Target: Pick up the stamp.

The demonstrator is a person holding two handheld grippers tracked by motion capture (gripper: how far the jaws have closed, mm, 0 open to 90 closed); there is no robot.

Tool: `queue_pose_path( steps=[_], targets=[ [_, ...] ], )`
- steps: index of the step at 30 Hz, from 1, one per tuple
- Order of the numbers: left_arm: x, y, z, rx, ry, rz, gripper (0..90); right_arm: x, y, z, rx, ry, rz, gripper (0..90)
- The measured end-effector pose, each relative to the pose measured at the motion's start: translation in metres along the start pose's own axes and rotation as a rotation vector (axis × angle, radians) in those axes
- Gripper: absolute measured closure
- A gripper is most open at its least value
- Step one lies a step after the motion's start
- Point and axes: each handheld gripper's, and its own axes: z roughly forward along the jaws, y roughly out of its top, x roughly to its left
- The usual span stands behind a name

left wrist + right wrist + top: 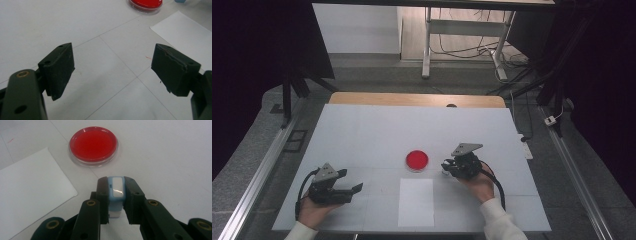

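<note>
Right gripper (117,202) clamps a small blue-and-white block (116,192), lower centre; left gripper (112,72) gapes over bare surface (37,25).

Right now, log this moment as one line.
right claw: shut on blue-white block | left claw: open, nothing between | red dish: untouched

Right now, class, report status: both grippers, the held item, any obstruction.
Right gripper shut on small blue-white block. Left gripper open, empty. Red dish and paper sheet ahead, apart from block.
</note>
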Motion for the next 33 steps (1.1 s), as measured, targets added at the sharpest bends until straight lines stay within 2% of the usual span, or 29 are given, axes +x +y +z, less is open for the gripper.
queue_pose_path(
  steps=[6,14,16,19,28,33],
  targets=[
    [0.0,0.0,0.001,0.006,0.002,0.004,18.5,0.0,0.0,-0.002,-0.008,-0.018,0.005,74.9],
    [-0.002,0.0,0.002,0.007,0.004,0.006,18.5,0.0,0.001,-0.008,-0.058,-0.031,0.017,74.9],
    [-0.002,0.0,0.002,0.008,0.005,0.007,18.5,0.001,0.002,-0.012,-0.084,-0.051,0.022,75.0],
    [-0.002,0.0,0.002,0.009,0.005,0.007,18.5,0.001,0.003,-0.016,-0.112,-0.048,0.028,75.0],
    [-0.002,-0.001,0.005,0.013,0.001,0.009,18.6,0.002,0.006,-0.023,-0.144,-0.051,0.038,74.9],
    [-0.002,-0.001,0.005,0.012,0.006,0.011,18.6,0.005,0.01,-0.029,-0.186,-0.052,0.04,75.0]
  ],
)
